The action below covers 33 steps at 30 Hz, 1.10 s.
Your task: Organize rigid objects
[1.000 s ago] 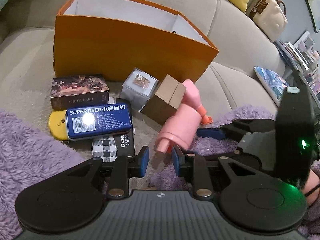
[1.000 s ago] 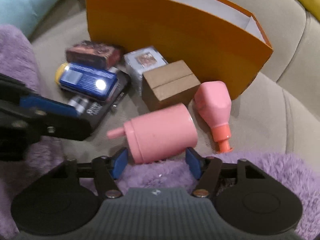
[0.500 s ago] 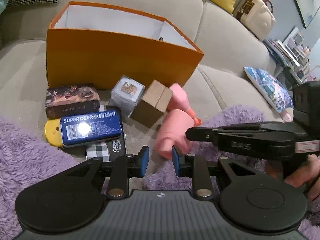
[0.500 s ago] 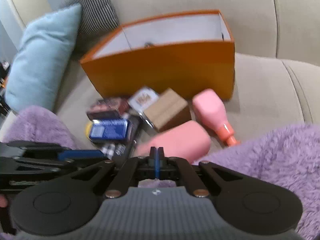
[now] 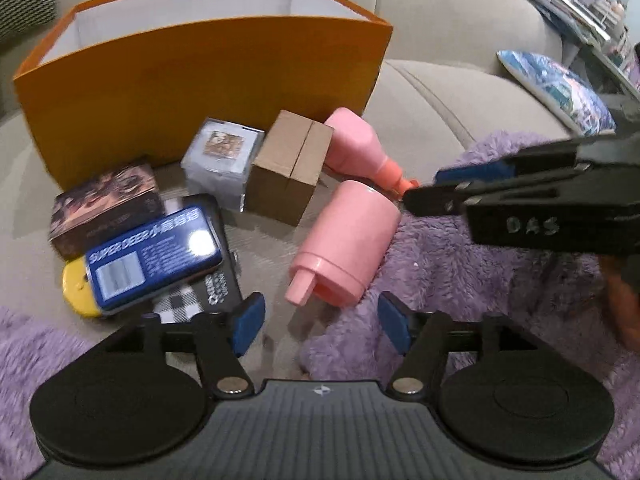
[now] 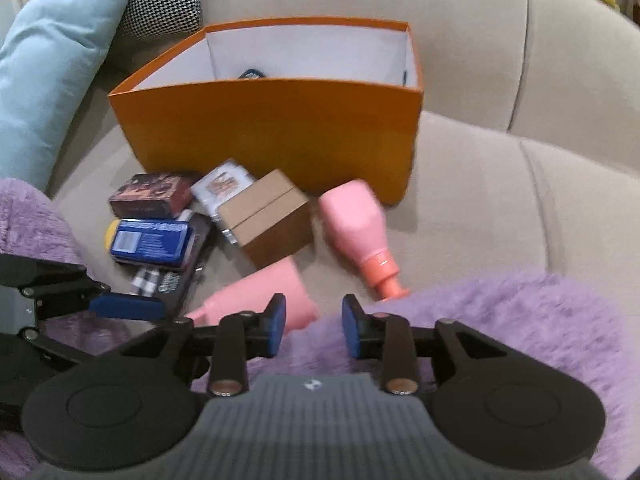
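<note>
On my left wrist view, my left gripper [image 5: 320,320] has just been opening and its blue pads now stand spread with nothing pinched between them; the pink cylinder with a spout [image 5: 344,244] lies on its side just ahead of the gap, half on the beige sofa seat [image 5: 440,96] and half against the purple fluffy blanket [image 5: 460,280]. Behind it a pink bottle [image 5: 356,148] lies with its coral cap toward the blanket, touching a brown cardboard box [image 5: 290,168]. Left of that sit a pale cube with a picture on top [image 5: 222,156], a dark photo card box [image 5: 106,204], and a blue SUPER DEER tin [image 5: 154,256] stacked over a yellow item [image 5: 74,292] and a black box with a checked panel [image 5: 208,292]. The orange box [image 5: 192,92] stands open behind them all. My right gripper [image 5: 440,188] reaches in from the right, its tips near the bottle cap. On my right wrist view, my right gripper [image 6: 314,326] has just been opening too, its pads partly spread and empty above the blanket [image 6: 500,320], with the pink cylinder [image 6: 260,296] partly hidden behind its left finger. The pink bottle [image 6: 354,228], cardboard box [image 6: 268,216] and tin [image 6: 150,240] lie before the orange box [image 6: 272,132], where a dark item [image 6: 251,74] peeks inside. A light blue cushion [image 6: 48,64] leans at left, and my left gripper [image 6: 120,306] shows low on the left.
</note>
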Each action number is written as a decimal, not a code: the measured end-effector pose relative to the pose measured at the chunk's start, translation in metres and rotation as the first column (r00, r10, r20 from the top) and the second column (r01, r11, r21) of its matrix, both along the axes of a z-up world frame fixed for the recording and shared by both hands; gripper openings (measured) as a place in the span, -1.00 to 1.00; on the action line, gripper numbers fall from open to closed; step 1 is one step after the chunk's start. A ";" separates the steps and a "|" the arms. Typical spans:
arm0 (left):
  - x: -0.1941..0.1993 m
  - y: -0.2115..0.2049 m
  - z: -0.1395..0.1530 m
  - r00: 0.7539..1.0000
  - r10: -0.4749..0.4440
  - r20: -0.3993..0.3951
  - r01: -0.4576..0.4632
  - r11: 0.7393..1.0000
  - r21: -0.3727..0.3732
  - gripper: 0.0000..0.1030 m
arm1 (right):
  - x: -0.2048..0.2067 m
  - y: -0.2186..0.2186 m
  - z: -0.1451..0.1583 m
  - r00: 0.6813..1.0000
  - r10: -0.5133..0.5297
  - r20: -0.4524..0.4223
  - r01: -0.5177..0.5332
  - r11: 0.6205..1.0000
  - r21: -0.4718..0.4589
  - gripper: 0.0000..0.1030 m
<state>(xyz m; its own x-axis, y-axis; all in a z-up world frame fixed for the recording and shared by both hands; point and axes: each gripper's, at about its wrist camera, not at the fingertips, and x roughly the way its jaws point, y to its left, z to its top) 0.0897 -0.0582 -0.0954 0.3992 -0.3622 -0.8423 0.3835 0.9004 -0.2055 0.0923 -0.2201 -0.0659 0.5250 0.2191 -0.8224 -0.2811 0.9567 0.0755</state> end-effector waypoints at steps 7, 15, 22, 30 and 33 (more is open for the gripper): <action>0.019 -0.019 -0.018 0.999 -0.044 -0.020 0.044 0.999 0.027 0.48 | 0.022 -0.020 -0.010 0.997 -0.038 -0.072 0.044 0.996 0.073 -0.27; 0.025 -0.017 -0.022 0.999 -0.049 0.008 0.049 0.998 -0.031 0.32 | 0.064 -0.009 -0.038 0.983 0.072 -0.169 -0.088 0.992 -0.092 0.18; 0.016 -0.002 -0.003 0.998 -0.024 0.060 0.029 0.996 -0.080 0.22 | 0.085 -0.015 -0.056 0.969 0.031 -0.246 -0.050 0.996 -0.074 0.18; -0.003 0.019 0.026 0.994 0.025 0.110 -0.014 0.995 -0.103 -0.51 | 0.082 -0.002 -0.059 0.969 0.093 -0.228 -0.116 0.989 -0.090 -0.09; -0.007 0.022 0.024 0.996 0.034 0.083 -0.028 0.996 -0.081 -0.49 | 0.084 0.006 -0.063 0.966 0.103 -0.237 -0.136 0.983 -0.126 -0.48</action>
